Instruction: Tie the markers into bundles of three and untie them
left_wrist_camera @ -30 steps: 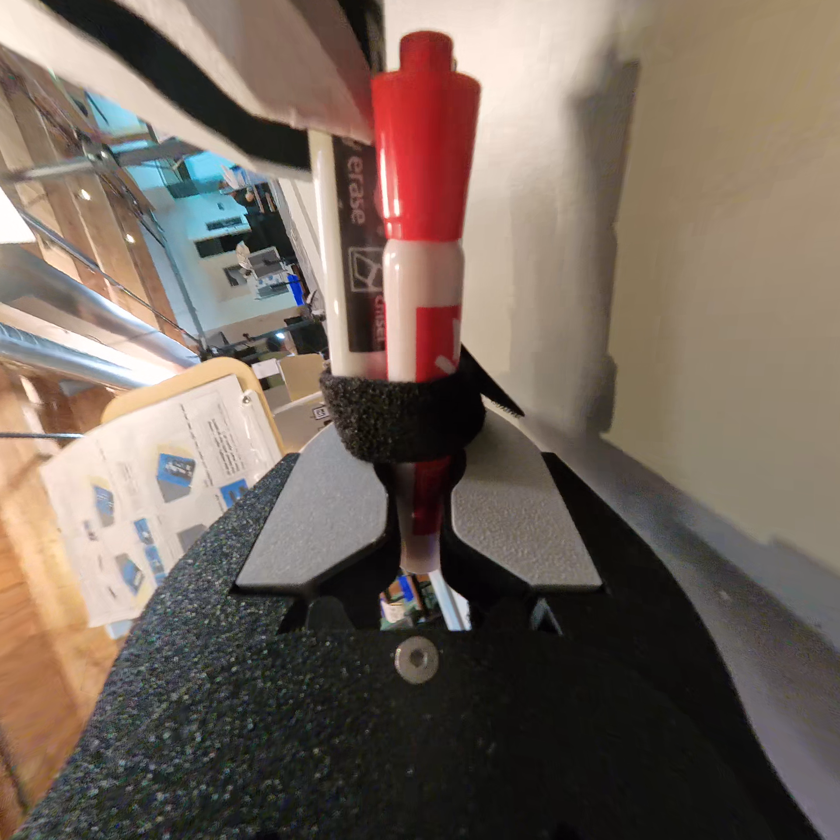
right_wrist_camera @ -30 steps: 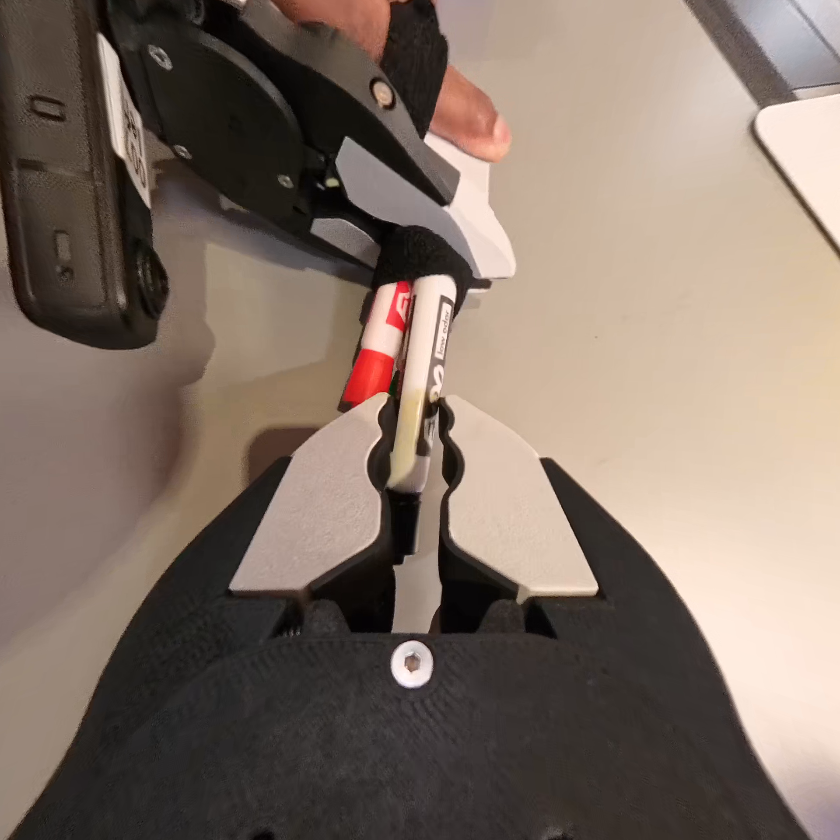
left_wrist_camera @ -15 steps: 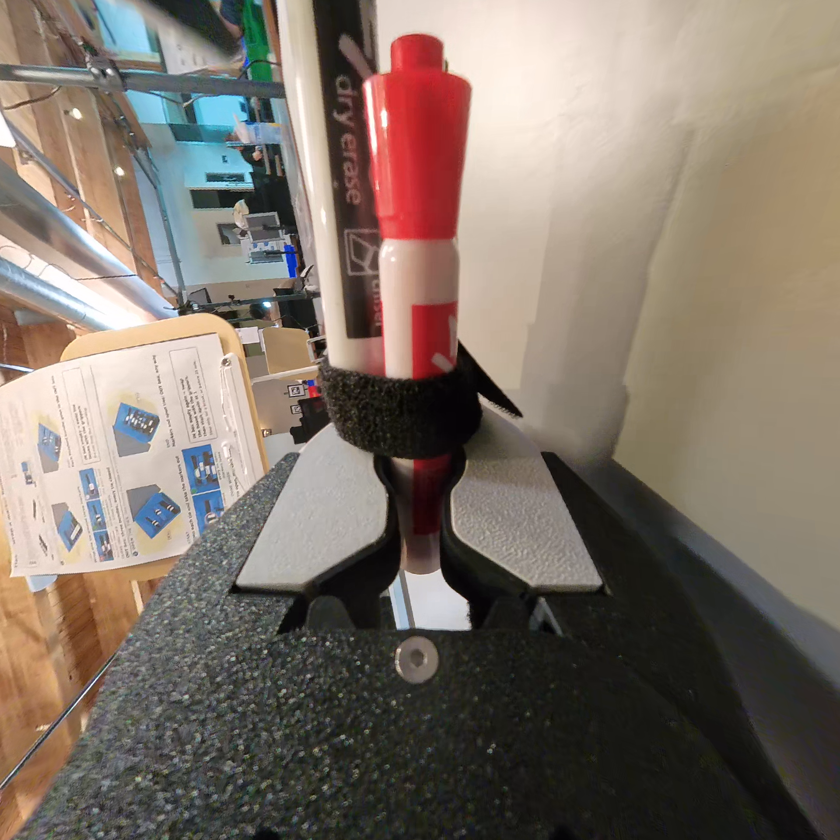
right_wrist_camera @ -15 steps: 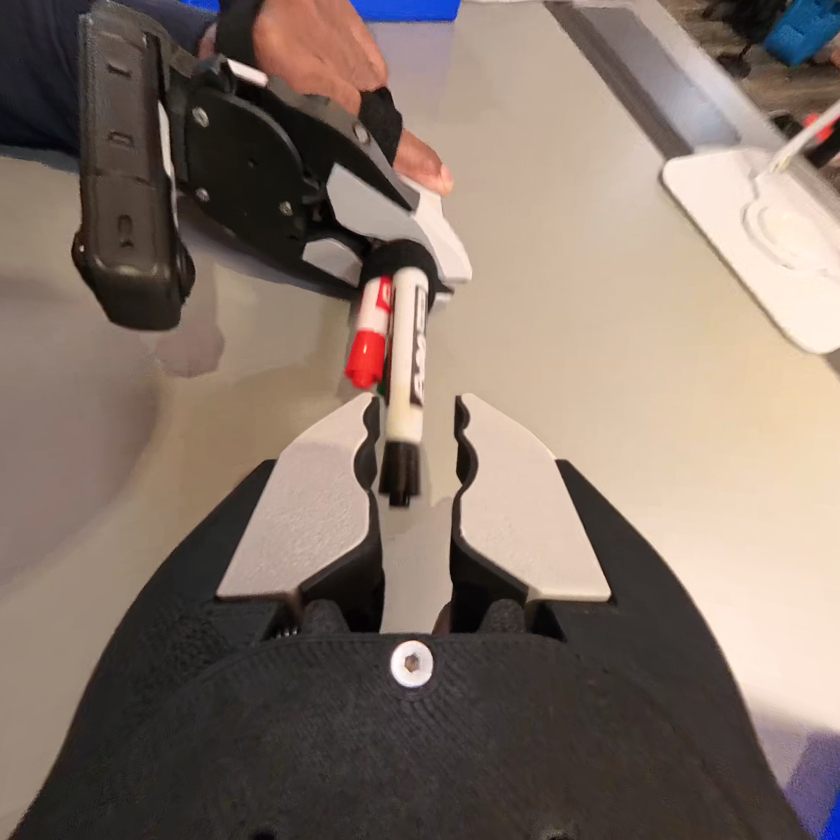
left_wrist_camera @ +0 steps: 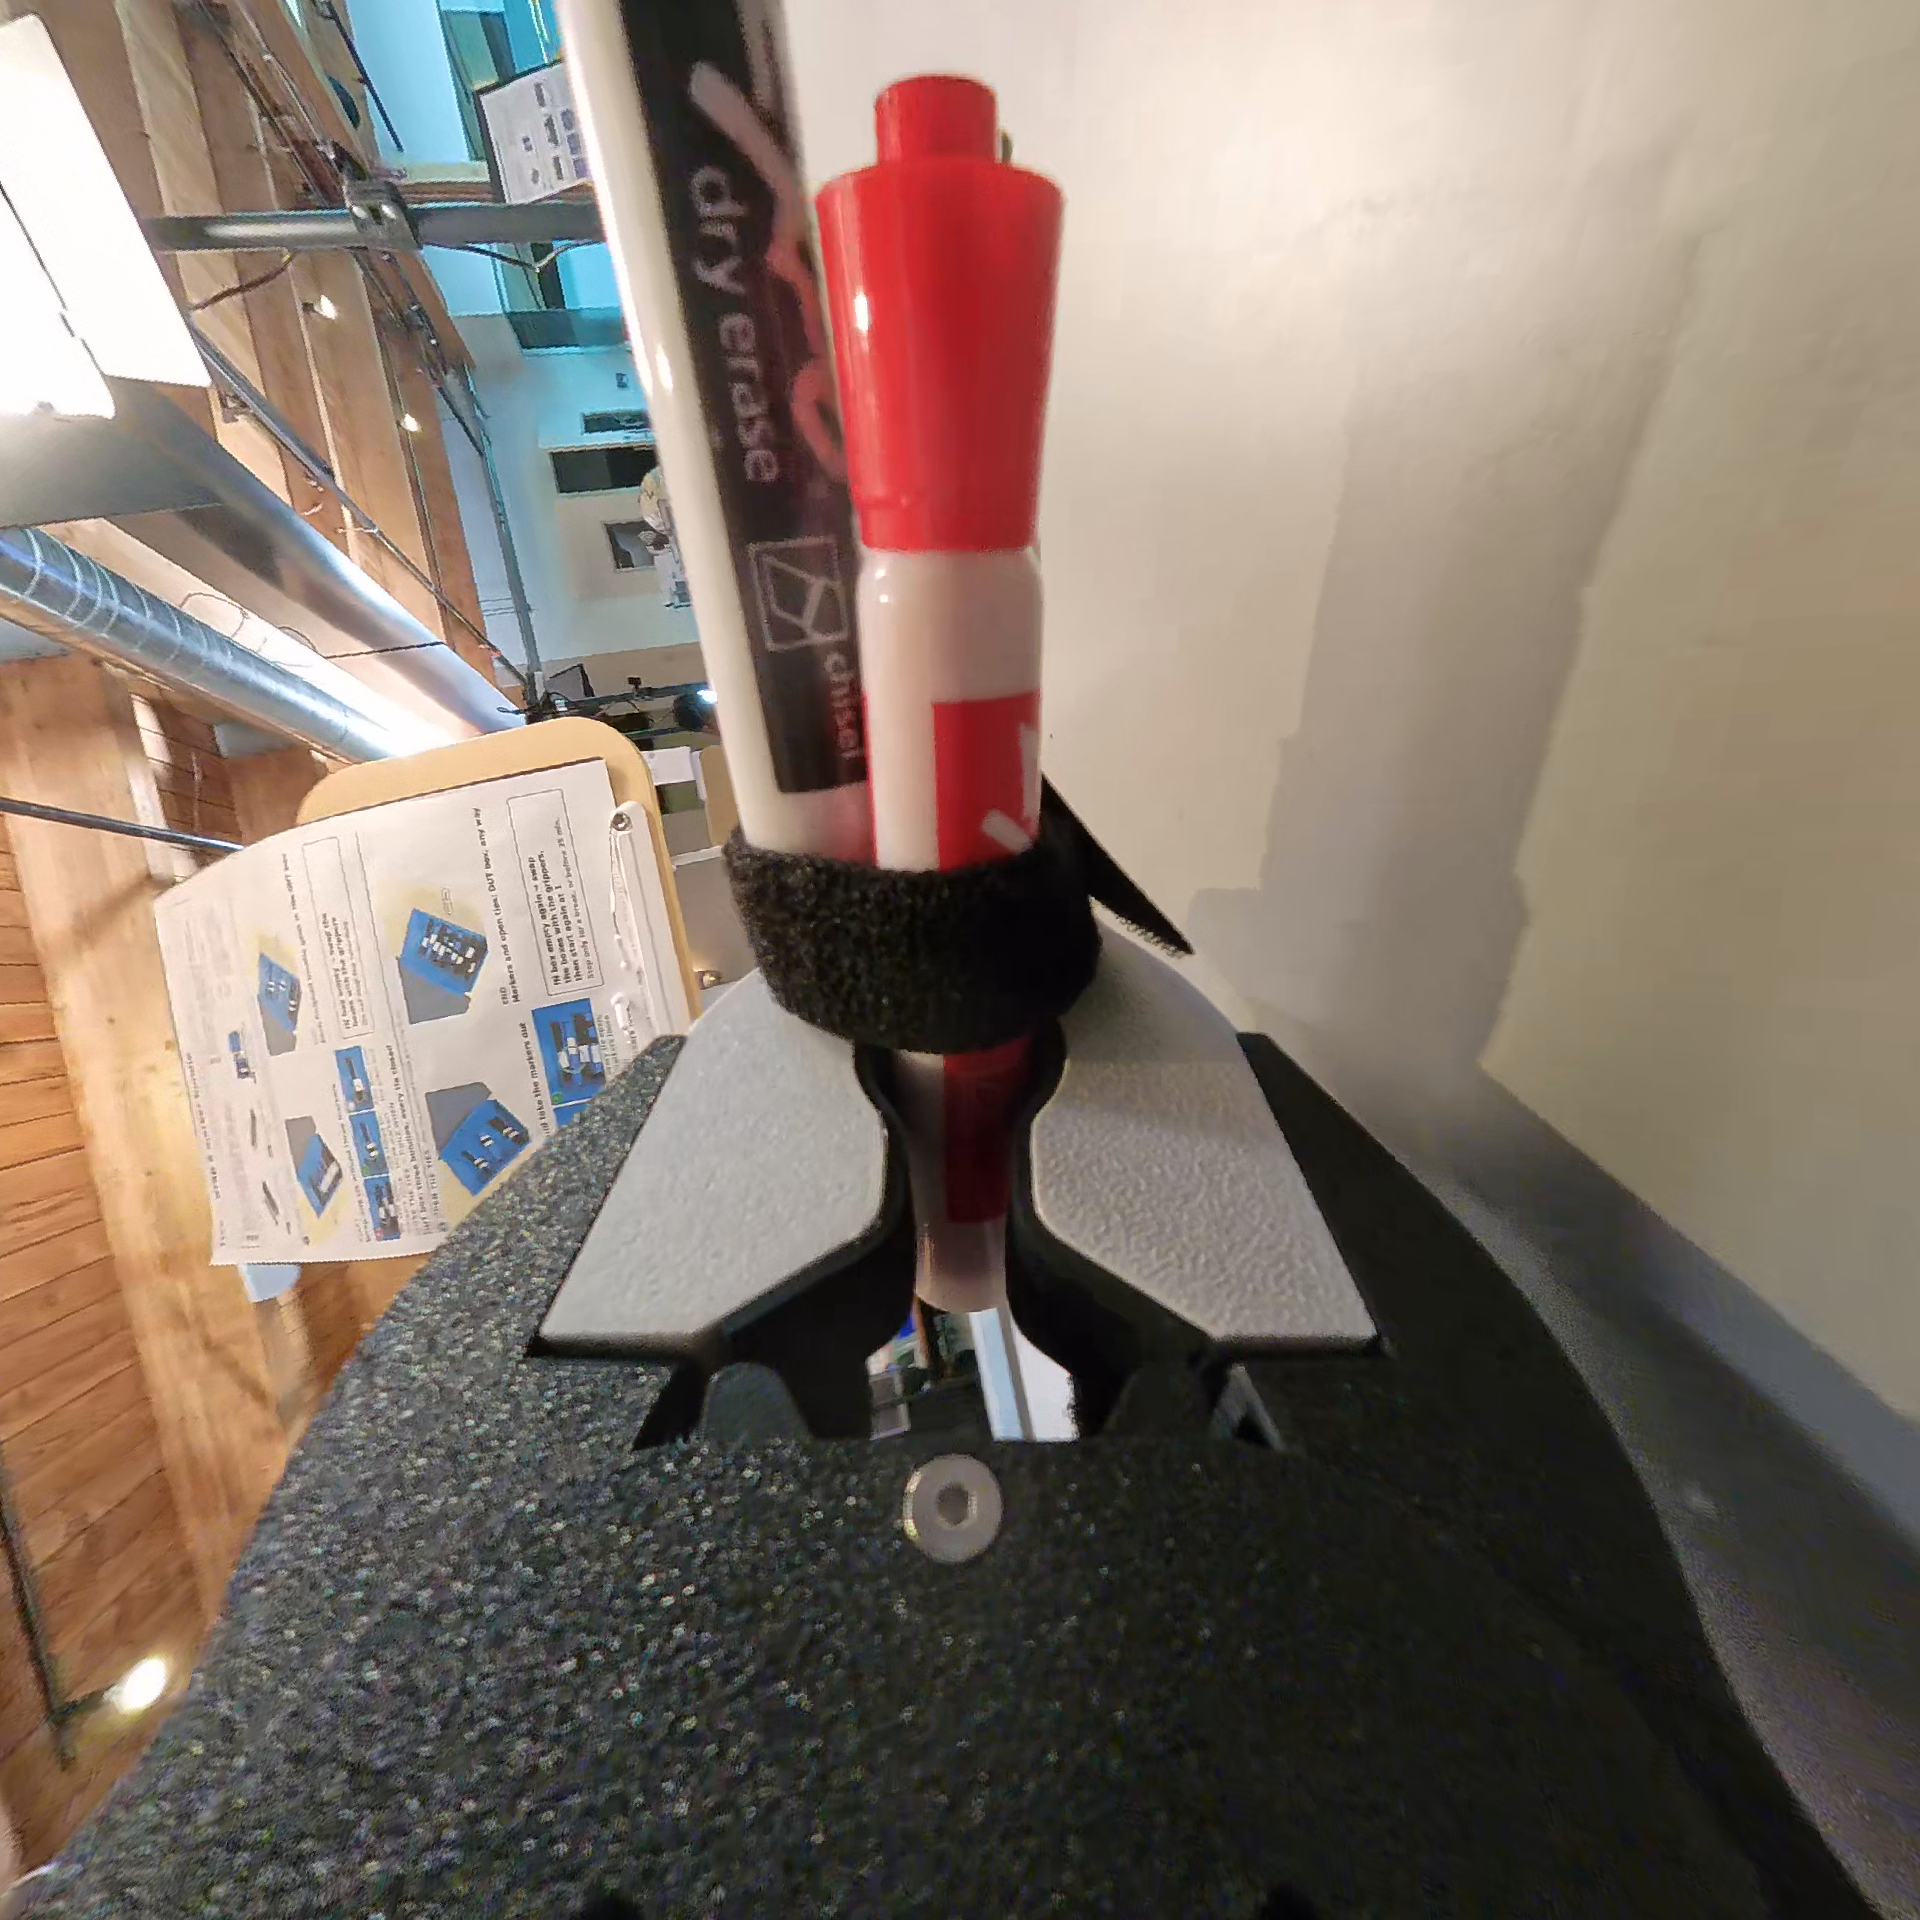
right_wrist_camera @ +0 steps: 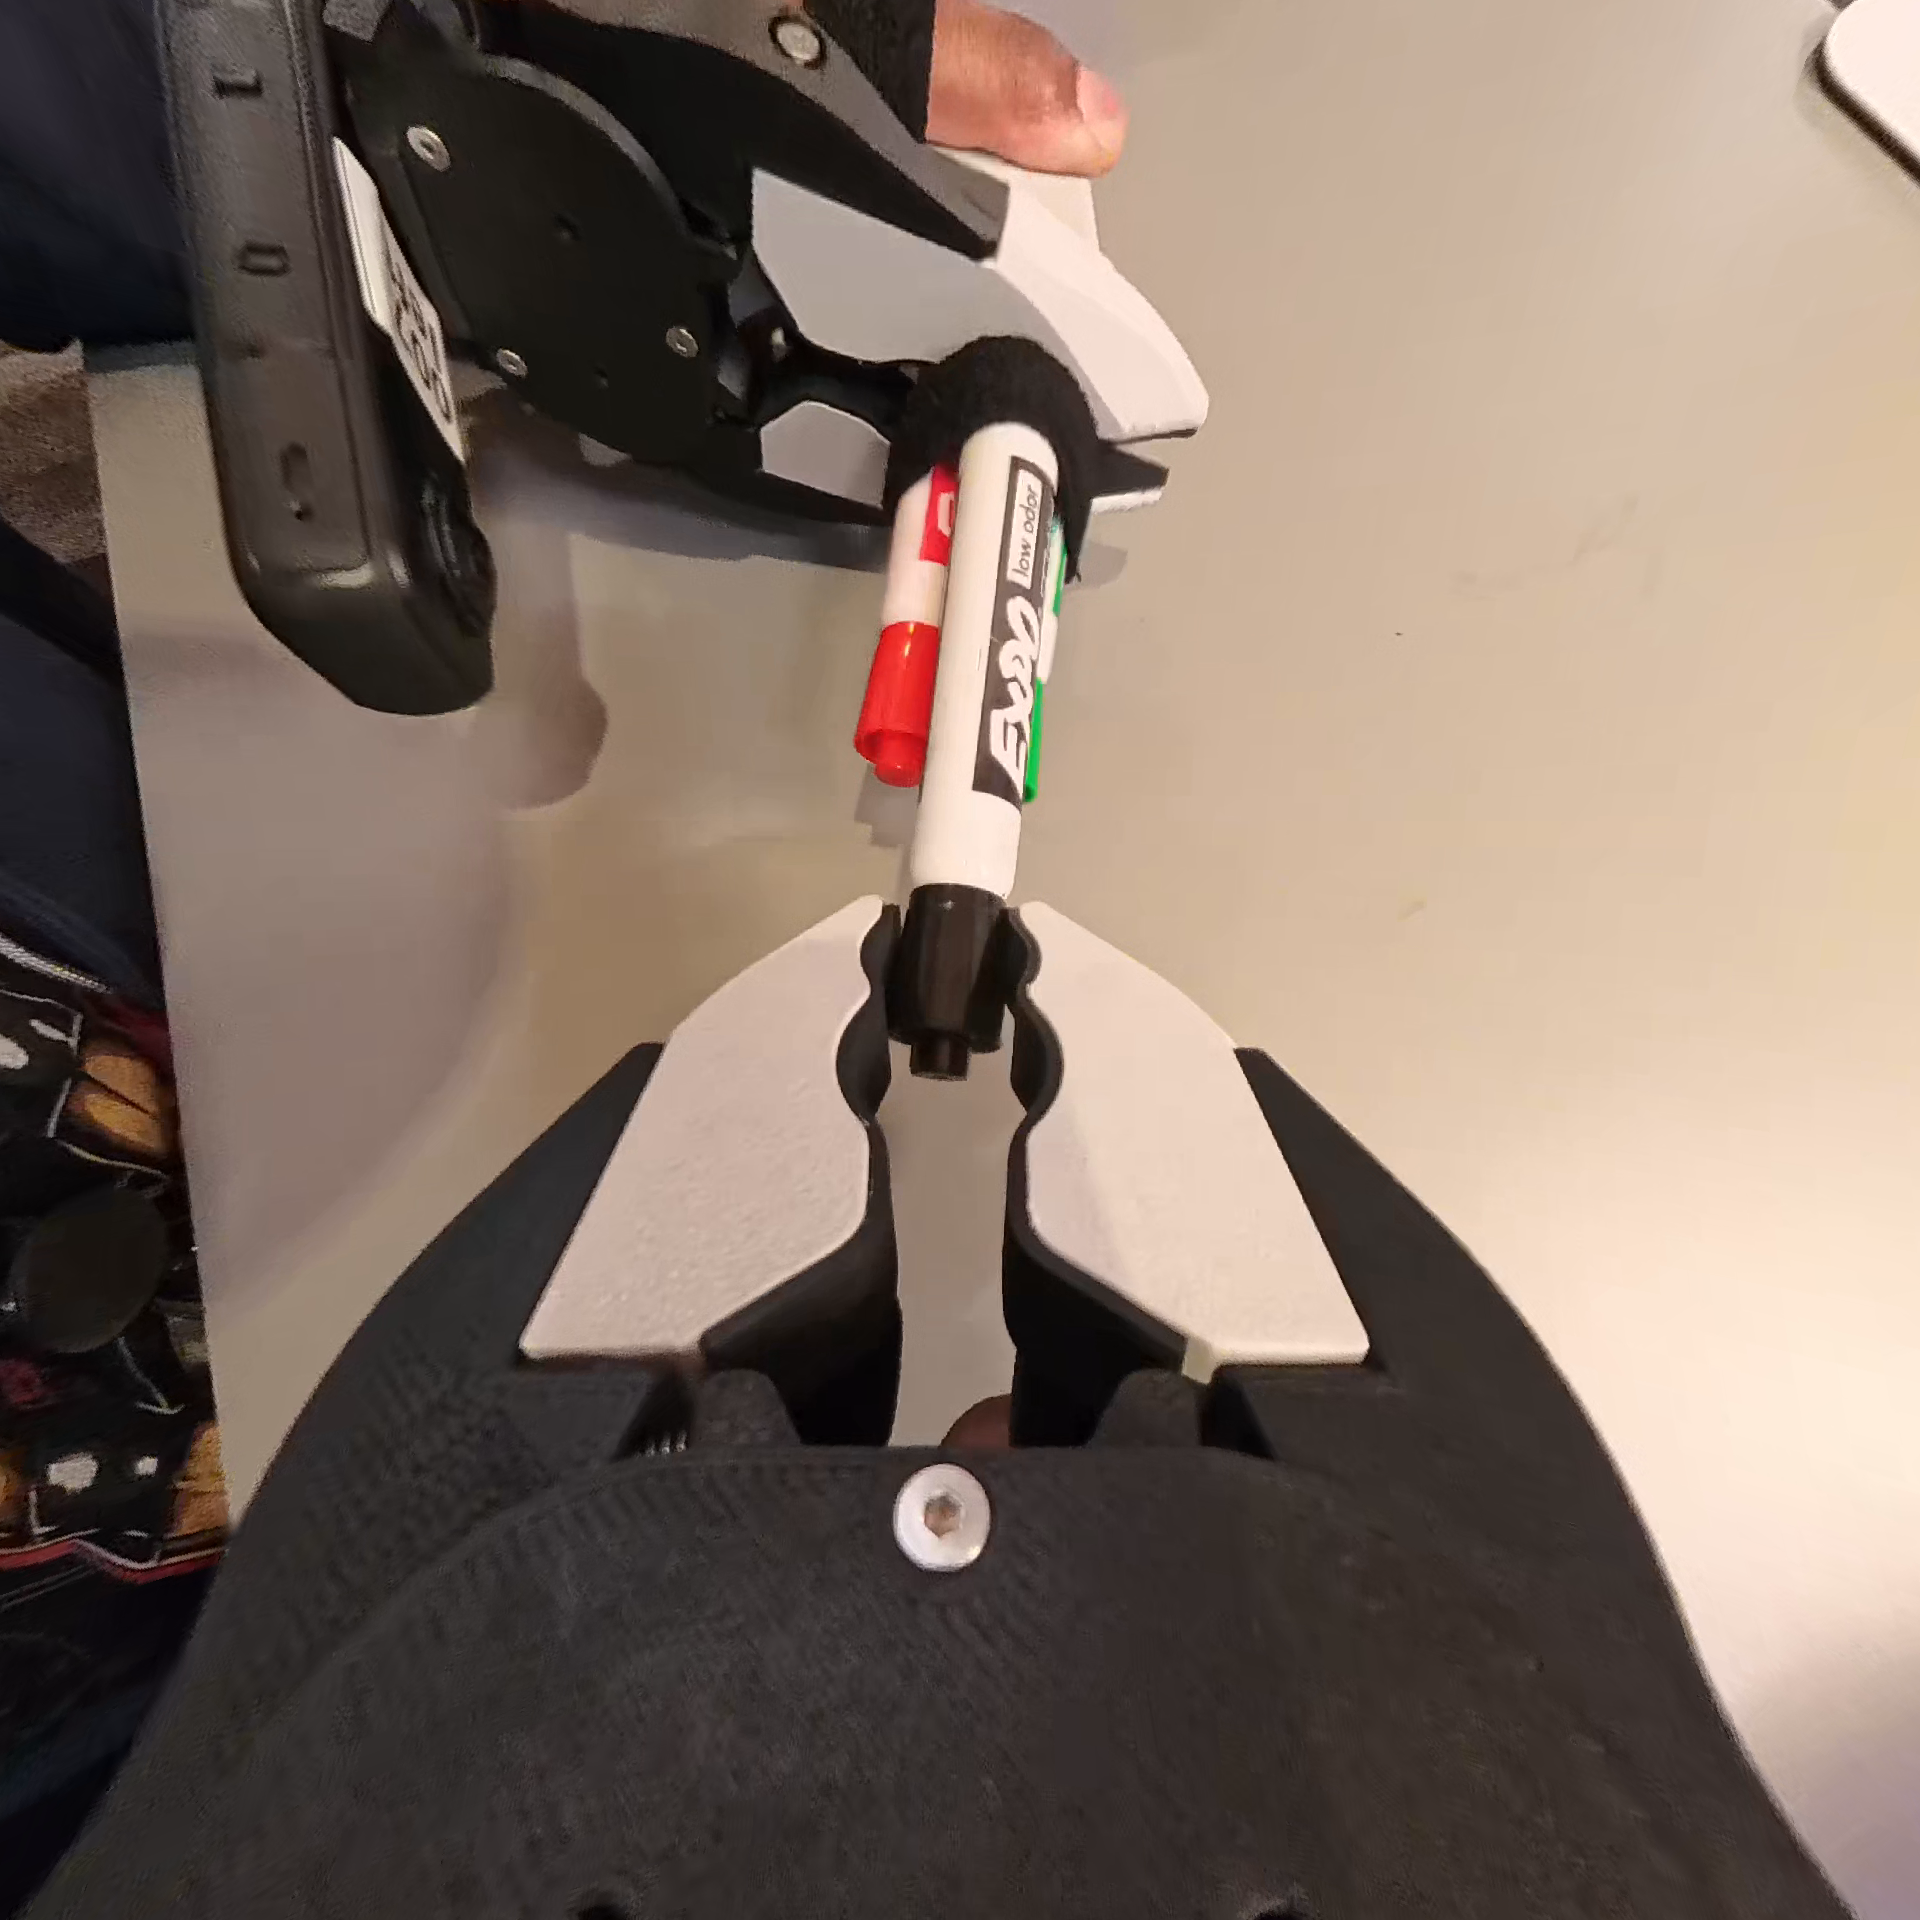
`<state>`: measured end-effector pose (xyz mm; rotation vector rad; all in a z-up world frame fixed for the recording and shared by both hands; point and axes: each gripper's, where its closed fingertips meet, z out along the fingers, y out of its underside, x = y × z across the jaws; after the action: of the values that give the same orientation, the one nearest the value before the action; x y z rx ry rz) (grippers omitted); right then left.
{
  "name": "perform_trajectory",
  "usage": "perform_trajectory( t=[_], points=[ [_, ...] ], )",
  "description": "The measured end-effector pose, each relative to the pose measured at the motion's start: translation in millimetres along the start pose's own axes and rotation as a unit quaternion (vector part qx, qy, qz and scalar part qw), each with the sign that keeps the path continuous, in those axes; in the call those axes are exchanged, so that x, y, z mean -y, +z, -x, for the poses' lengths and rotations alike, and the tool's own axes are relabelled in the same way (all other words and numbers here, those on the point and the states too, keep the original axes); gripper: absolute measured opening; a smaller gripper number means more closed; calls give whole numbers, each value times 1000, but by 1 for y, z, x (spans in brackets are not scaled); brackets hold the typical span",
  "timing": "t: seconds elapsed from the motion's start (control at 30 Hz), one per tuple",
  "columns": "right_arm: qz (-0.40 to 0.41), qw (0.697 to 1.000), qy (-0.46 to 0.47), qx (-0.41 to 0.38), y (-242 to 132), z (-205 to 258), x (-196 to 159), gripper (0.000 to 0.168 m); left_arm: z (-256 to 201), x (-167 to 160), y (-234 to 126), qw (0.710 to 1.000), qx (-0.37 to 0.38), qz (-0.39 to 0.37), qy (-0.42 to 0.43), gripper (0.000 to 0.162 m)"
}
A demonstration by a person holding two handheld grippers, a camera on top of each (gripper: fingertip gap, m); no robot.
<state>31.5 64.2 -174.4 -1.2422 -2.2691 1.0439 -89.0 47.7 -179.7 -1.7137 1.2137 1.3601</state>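
Cream tabletop is filling the right wrist view, running from the near edge to the far right corner.

Nearest, the right gripper is closing its pale fingers narrowly on the black cap of a black marker; the cap is sitting in the notch at the fingertips, with the rest of the gap behind it staying bare. That marker, white-barrelled with a black label, is sticking out of the bundle farther toward the near side than the others. Just left of it a red marker is showing its red cap, and a green marker is peeking out on the right, mostly hidden. A black fuzzy strap is wrapping all three at their far ends.

Farther off, the left gripper is clamping the bundle beside the strap, with a thumb resting on its top at the far edge.

Through the left wrist view, the left gripper is pinching the bundle's lower barrels between its grey fingers, with the strap sitting just above the fingertips and its loose tail poking right. The red marker and black marker are standing upright side by side. At far left, a printed sheet is hanging on a clipboard, with pipes and wood beams behind.
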Motion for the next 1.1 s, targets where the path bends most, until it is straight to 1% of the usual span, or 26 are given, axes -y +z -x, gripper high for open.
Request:
perform_trajectory(
  t=[0.03,0.13,0.23,0.33,0.43,0.53,0.63,0.7,0.77,0.83,0.9,1.0,1.1],
  points=[
    [4,1000,4,1,1,1,0,18,0,-1,0,1000,3,4,15,15],
    [-1,999,42,25,3,6,1,18,-1,-1,1,999,7,12,52,14],
    [-3,993,99,61,10,10,0,17,5,5,0,998,20,2,52,15],
    [7,992,107,72,20,13,-6,18,10,5,2,997,18,5,69,14],
    [-9,995,85,59,18,11,-2,18,1,4,3,999,-11,-7,38,15],
    [-48,997,54,38,12,7,8,21,-7,4,3,999,-46,-22,-20,15],
    [-92,995,12,30,-1,4,18,38,-17,-4,6,995,-88,-12,-50,15],
    [-115,993,-22,24,-11,-1,22,44,-21,-4,5,990,-109,-23,-82,15],
    [-126,990,-49,37,-17,-3,22,55,-19,0,3,985,-120,-54,-113,15],
    [-136,986,-75,69,-21,0,22,65,-16,6,0,982,-119,-94,-113,15],
    [-144,981,-95,93,-18,4,26,71,-11,17,-5,978,-114,-139,-107,15],
    [-172,969,-107,140,-16,25,38,76,-5,28,-8,972,-111,-174,-109,15],
    [-207,960,-113,154,-17,37,49,74,-3,39,-13,966,-112,-201,-115,15]
  ],
)
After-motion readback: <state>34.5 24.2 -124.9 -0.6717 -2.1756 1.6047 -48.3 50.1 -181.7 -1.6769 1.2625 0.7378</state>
